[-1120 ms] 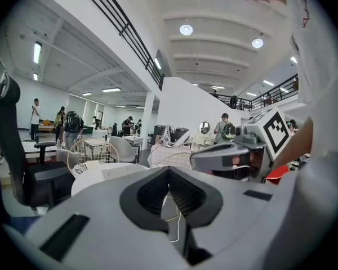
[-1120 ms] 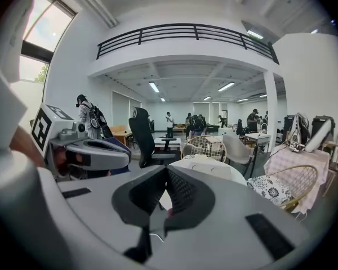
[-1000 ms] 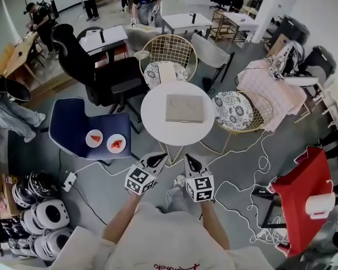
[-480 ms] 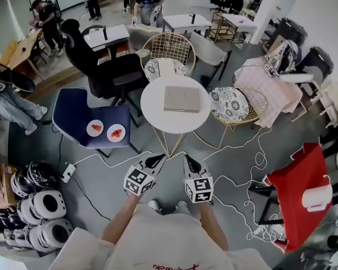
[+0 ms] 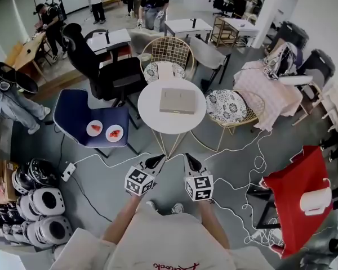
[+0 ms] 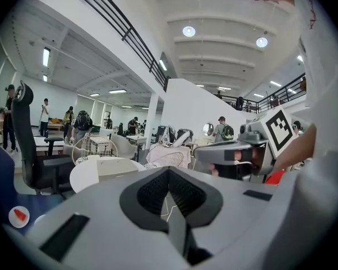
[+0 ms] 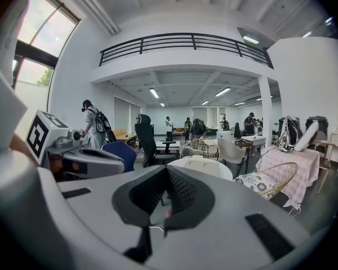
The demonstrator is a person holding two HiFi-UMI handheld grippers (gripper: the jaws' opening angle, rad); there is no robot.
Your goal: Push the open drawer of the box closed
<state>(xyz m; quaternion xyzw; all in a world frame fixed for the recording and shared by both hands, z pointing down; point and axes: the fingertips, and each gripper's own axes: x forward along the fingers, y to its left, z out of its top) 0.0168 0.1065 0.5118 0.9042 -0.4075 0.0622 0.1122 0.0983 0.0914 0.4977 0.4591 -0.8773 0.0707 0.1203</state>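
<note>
**At the round table: box well apart from both closed grippers**

On the grey floor, loose white cables run between the furniture.

1. Round table: white top on thin legs, ahead of the person and well apart from both grippers.
2. Blue chair: stands to the left of the table. Two small plates lie side by side on its seat, each with a red piece on it.
3. Wire chairs: one with a patterned cushion stands just to the right of the table, and a second stands behind it.
4. Box: beige and flat, it lies near the middle of the tabletop, touched by nothing. At this range it is too small to tell how its drawer stands.
5. Left gripper: held low in front of the person and pointed toward the table. Its jaws are pressed together at the tips, with nothing between them.
6. Right gripper: held just beside the left one and level with it. Its jaws likewise meet at the tips and hold nothing
</note>
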